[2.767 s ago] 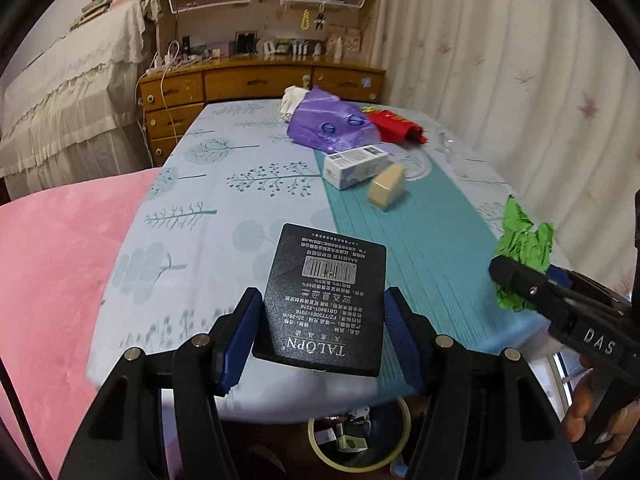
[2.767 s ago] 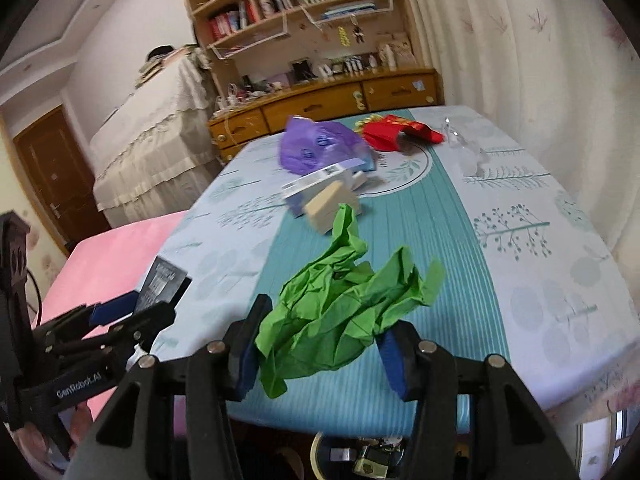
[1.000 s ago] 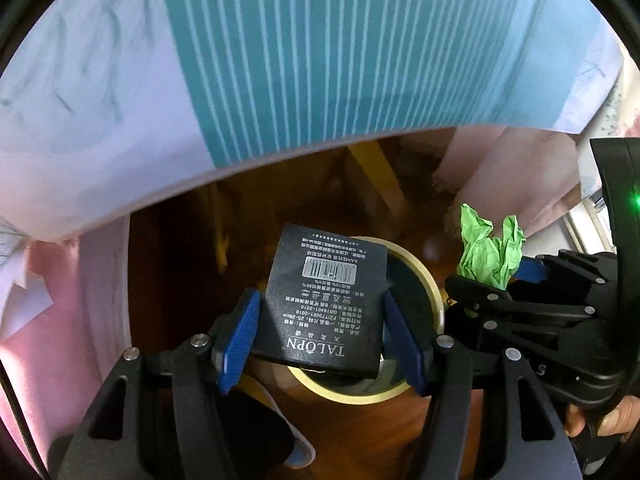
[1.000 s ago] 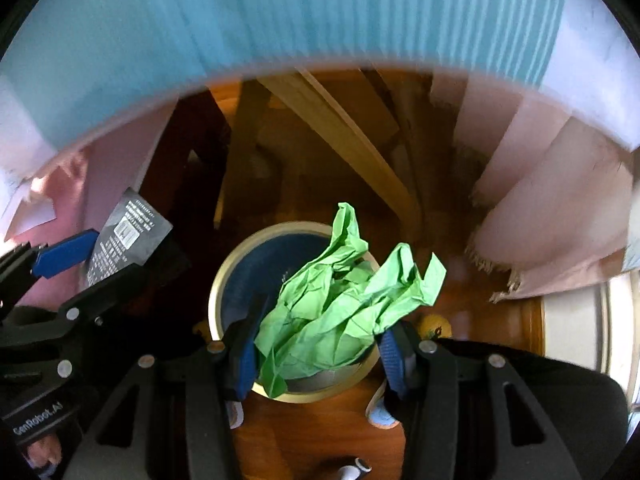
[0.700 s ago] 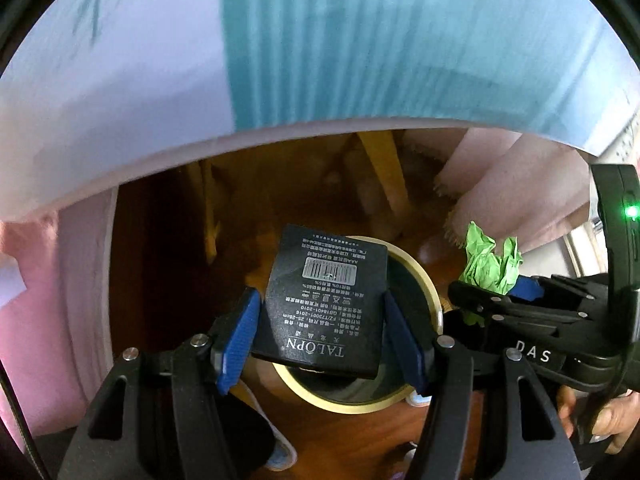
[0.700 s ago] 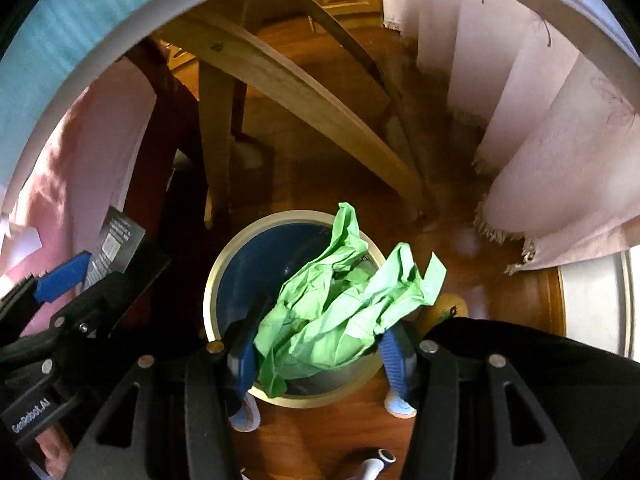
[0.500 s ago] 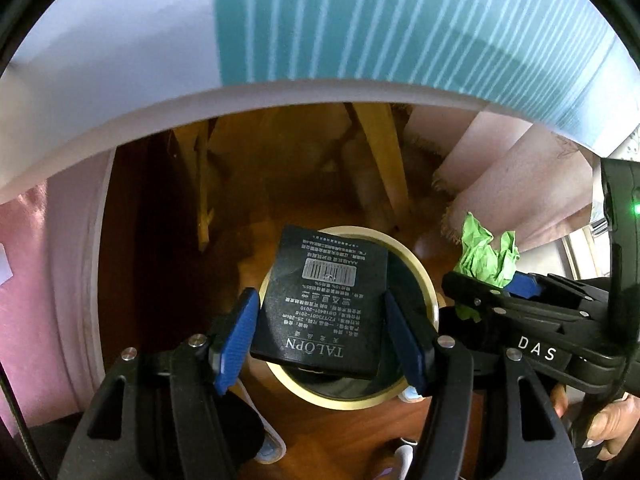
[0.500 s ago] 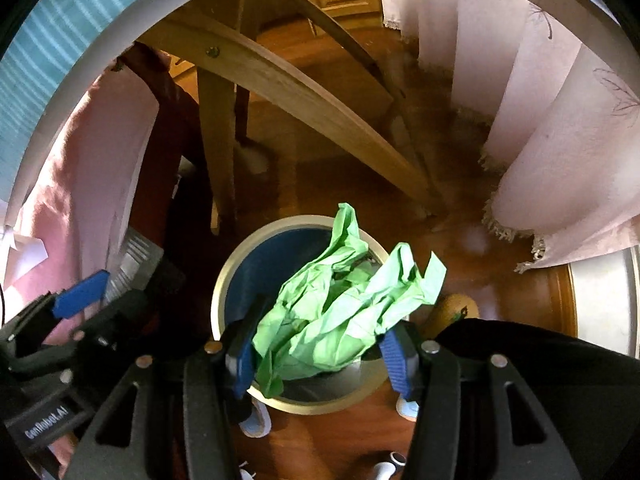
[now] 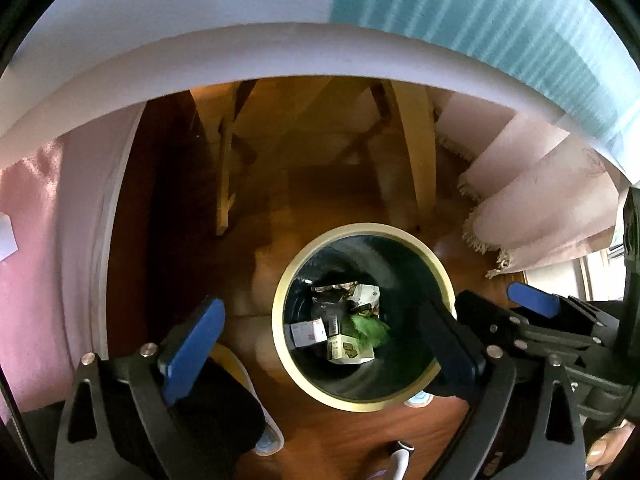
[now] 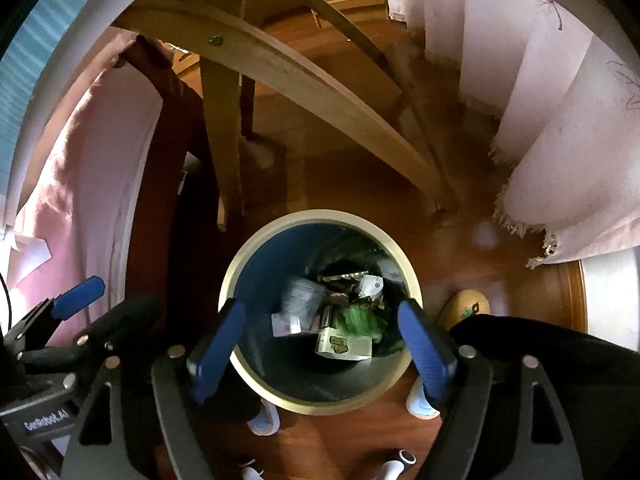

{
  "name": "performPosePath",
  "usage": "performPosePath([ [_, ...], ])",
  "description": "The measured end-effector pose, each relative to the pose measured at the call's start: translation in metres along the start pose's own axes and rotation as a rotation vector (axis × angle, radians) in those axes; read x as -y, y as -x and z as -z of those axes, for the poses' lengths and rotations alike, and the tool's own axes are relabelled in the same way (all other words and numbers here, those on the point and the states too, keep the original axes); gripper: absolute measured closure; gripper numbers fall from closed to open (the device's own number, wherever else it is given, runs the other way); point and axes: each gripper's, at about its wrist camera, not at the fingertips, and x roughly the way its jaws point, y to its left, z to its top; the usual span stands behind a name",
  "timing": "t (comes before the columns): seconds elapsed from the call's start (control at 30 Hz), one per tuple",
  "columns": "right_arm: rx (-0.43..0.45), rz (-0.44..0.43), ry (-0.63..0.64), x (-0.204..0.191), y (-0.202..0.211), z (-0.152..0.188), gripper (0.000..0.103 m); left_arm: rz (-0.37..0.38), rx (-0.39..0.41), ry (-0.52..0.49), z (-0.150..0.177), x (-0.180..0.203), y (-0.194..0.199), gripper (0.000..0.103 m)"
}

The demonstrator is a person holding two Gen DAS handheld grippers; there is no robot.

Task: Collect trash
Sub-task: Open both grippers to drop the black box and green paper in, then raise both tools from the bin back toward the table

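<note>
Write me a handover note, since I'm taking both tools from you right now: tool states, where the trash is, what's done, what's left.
Left tool: jaws opening, nothing between them, above the bin.
Right tool: jaws opening too, empty, over the same bin.
Trash: green crumpled paper lies inside the bin among small boxes; in the right wrist view a blurred grey packet is also inside.
Done: both tools have let go over the bin.
Left: the tabletop is out of view from here; check it for more trash.
</note>
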Motion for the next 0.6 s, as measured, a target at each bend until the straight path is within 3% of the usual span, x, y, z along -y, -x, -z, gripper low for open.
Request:
performPosePath([
  [0.6, 0.03, 0.097, 0.128, -0.025, 0.007, 0.011, 0.022, 0.04, 0.046, 0.026, 0.003, -0.016, 0.02, 0.006],
])
